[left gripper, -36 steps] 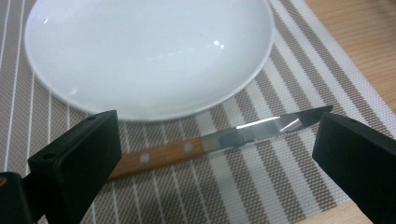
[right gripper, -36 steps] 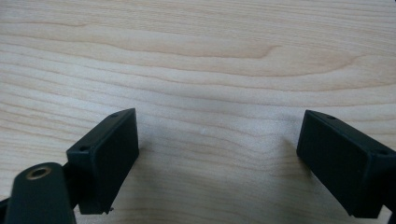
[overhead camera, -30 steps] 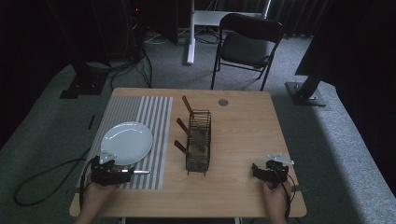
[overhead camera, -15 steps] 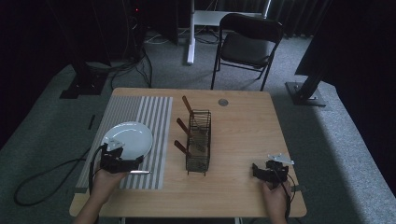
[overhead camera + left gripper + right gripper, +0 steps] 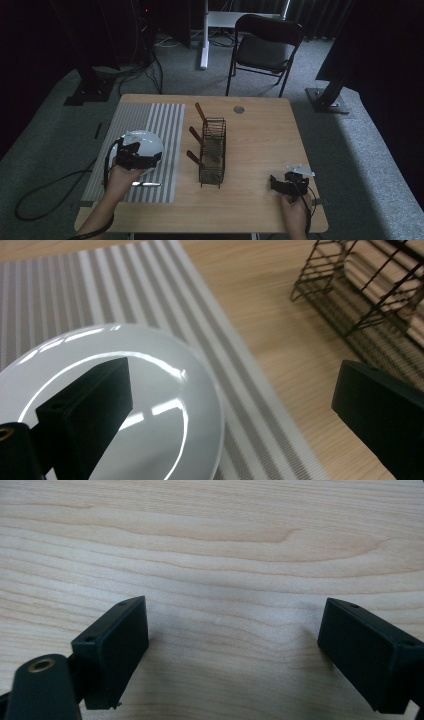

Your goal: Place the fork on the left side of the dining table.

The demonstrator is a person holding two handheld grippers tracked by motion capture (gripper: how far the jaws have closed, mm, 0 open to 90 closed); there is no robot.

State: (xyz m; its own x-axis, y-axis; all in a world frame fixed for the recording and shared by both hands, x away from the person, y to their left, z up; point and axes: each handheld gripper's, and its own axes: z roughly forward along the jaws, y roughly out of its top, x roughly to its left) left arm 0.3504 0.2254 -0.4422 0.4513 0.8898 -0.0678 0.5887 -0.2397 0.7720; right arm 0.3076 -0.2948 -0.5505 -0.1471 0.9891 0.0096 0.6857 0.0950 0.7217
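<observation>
High view: left gripper [image 5: 150, 161] over plate [image 5: 145, 141], jaws wide, empty; right gripper [image 5: 274, 183] jaws wide, empty.

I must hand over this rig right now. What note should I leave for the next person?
Left tongs: open, over the white plate, one jaw above the plate, the other beyond its rim; nothing gripped.
Right tongs: open, empty, low over bare table.
Plate lies on the striped mat; a utensil lies on the mat just in front of it. Wire rack stands mid-table.
Done: nothing grasped yet. Left: probably grip the plate.
</observation>
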